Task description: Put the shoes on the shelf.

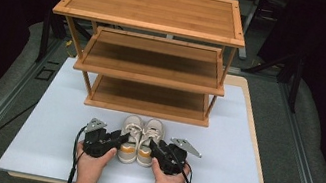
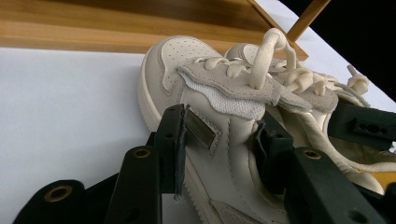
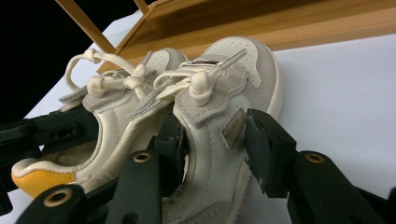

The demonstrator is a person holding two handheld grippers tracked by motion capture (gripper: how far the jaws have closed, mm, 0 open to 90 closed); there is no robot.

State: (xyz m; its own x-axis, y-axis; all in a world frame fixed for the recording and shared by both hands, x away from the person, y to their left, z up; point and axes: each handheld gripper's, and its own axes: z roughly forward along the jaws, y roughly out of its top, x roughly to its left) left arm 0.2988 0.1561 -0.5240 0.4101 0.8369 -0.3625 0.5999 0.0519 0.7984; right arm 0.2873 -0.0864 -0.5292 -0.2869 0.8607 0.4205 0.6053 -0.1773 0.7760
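Presently: left gripper [image 1: 118,138] pinched outer wall of left shoe [image 1: 131,138]; right gripper [image 1: 155,147] pinched outer wall of right shoe [image 1: 150,140]. Shoes touched side by side between grippers, long axes ran straight ahead toward rack [image 1: 147,104], toes nearest bottom shelf.

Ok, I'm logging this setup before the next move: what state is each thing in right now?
Left shoe: upright on the table, laced, side wall clamped by the left gripper.
Right shoe: upright, laced, touching the left shoe, side wall clamped by the right gripper.
Shoe rack: standing behind the shoes, all three shelves bare.
Table: white top, carrying rack and shoes.
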